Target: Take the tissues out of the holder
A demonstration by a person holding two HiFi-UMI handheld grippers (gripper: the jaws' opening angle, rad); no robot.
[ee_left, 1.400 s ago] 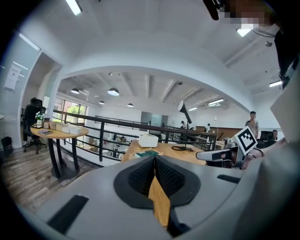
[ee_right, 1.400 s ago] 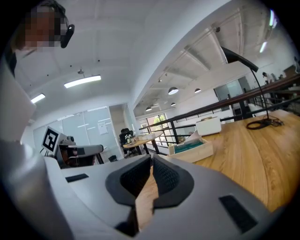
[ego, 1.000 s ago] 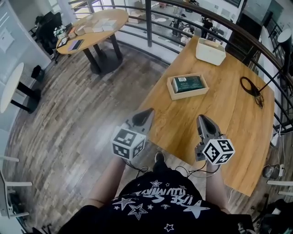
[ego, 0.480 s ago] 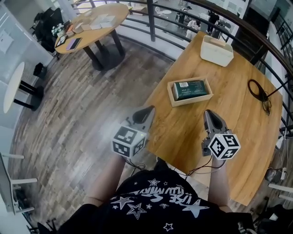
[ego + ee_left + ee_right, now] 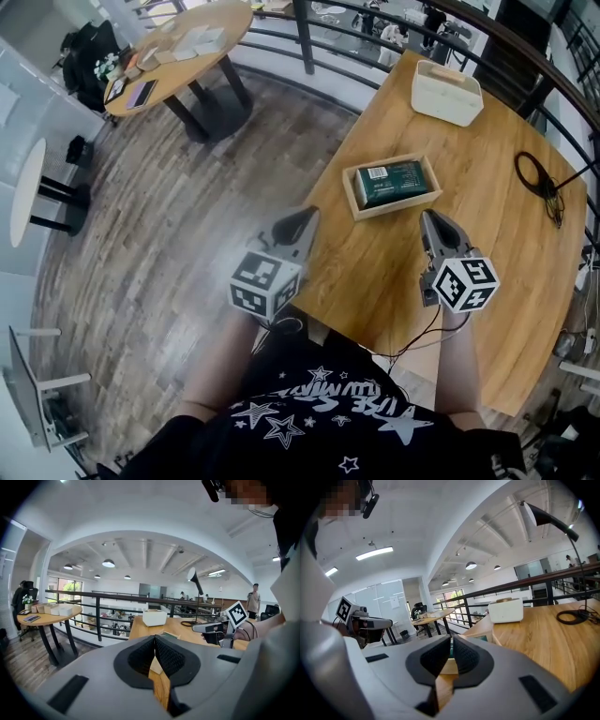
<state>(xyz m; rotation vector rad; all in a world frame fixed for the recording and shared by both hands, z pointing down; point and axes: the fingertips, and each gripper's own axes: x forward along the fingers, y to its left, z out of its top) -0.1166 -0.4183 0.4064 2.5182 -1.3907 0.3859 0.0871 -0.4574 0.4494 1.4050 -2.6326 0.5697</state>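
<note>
wood table (image 5: 487, 281) is big and mostly bare, so little to snag. the shallow tray (image 5: 351, 190) near its middle looks loose; my guess is it slides or lifts if the pack is pulled one-sided. green tissue pack (image 5: 394, 182) lies flat inside, snug, and its soft wrap may slip. left hand-held gripper (image 5: 309, 214) and right hand-held gripper (image 5: 429, 216) are both closed, empty, short of the tray. if not opened first they'd just shove it.

One desk (image 5: 375, 272) carries one wooden holder (image 5: 398, 208), one green tissue pack (image 5: 394, 182), one white box (image 5: 446, 92) at its far corner and one black cable (image 5: 536, 178) by its right edge. Two grippers: left gripper (image 5: 305, 217), right gripper (image 5: 433, 221). Two other tables: wooden round table (image 5: 178, 47), white round table (image 5: 26, 187).
</note>
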